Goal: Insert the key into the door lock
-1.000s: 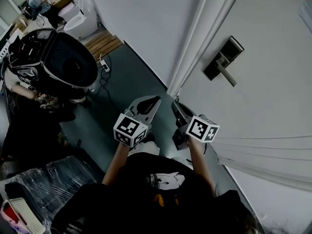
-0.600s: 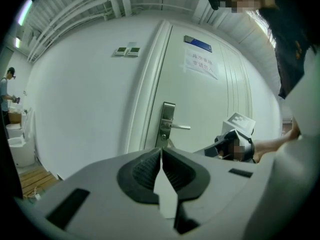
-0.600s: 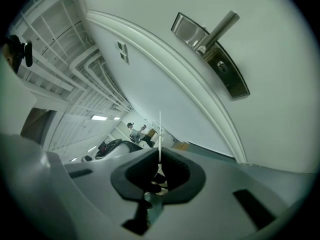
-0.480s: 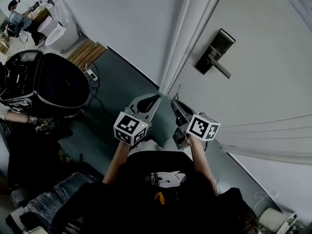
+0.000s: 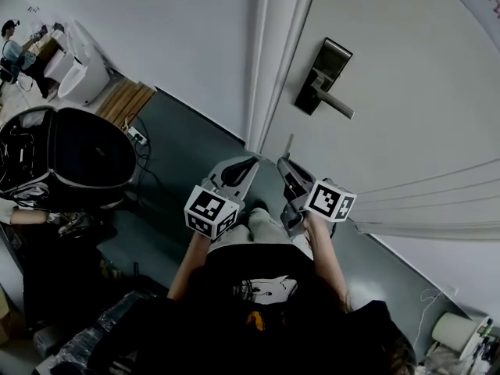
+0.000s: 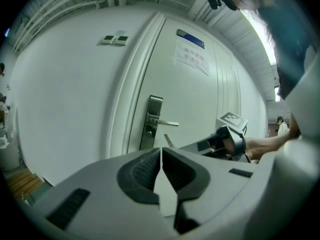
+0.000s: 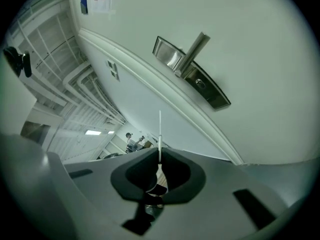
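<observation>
The silver door lock (image 5: 320,76), a plate with a lever handle (image 5: 337,105), is on the white door (image 5: 406,92) above and ahead of both grippers. My right gripper (image 5: 283,164) is shut on a thin metal key (image 5: 288,146) that sticks out toward the door. In the right gripper view the key (image 7: 160,129) points up below the lock (image 7: 192,74) and its round keyhole (image 7: 200,83), still apart from them. My left gripper (image 5: 249,163) is beside the right one, shut with nothing in it. From the left gripper view (image 6: 161,156) the lock (image 6: 153,121) and the key (image 6: 168,141) show ahead.
The door frame (image 5: 266,61) runs left of the lock. A large black round bag (image 5: 78,158), a power strip (image 5: 137,137) and wooden slats (image 5: 125,101) lie on the floor at left. A white roll (image 5: 451,333) stands at bottom right. A paper notice (image 6: 192,58) hangs on the door.
The head view has swung, so the lock now sits further left and higher, more directly above the grippers. Both grippers stay side by side, with the key still held.
</observation>
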`<move>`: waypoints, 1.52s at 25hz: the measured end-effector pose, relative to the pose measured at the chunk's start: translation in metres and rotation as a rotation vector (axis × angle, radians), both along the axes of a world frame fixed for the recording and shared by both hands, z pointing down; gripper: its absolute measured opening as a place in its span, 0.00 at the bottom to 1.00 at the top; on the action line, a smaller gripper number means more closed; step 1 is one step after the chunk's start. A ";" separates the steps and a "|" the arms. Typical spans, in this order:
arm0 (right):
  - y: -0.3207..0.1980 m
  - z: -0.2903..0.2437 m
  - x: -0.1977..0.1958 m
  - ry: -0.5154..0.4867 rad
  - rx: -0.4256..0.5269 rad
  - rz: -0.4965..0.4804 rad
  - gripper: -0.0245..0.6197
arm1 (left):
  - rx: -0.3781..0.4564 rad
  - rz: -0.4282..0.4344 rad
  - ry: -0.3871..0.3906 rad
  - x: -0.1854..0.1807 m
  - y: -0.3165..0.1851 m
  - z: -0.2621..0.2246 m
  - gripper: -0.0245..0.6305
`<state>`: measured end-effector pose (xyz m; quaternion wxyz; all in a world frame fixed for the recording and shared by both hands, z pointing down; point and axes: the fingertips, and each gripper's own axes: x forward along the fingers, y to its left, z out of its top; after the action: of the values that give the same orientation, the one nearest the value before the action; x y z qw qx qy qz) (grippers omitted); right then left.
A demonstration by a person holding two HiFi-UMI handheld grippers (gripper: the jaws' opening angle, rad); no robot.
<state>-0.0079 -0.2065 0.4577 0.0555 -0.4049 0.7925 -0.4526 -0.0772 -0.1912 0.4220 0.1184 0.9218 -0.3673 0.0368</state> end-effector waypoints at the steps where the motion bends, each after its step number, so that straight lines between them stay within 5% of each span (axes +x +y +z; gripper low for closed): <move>1: -0.002 0.002 0.004 -0.010 -0.003 0.006 0.07 | 0.003 0.003 -0.002 0.002 -0.002 0.001 0.06; 12: -0.035 0.010 0.029 -0.066 -0.018 0.041 0.07 | 0.048 0.056 -0.023 0.032 -0.025 -0.014 0.06; 38: -0.116 0.025 0.064 -0.429 -0.030 0.077 0.07 | 0.165 0.100 -0.046 0.056 -0.054 0.000 0.06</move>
<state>0.0563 -0.3224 0.4832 0.2342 -0.3299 0.7395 -0.5379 -0.0211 -0.2450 0.4223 0.0318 0.9445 -0.3252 0.0332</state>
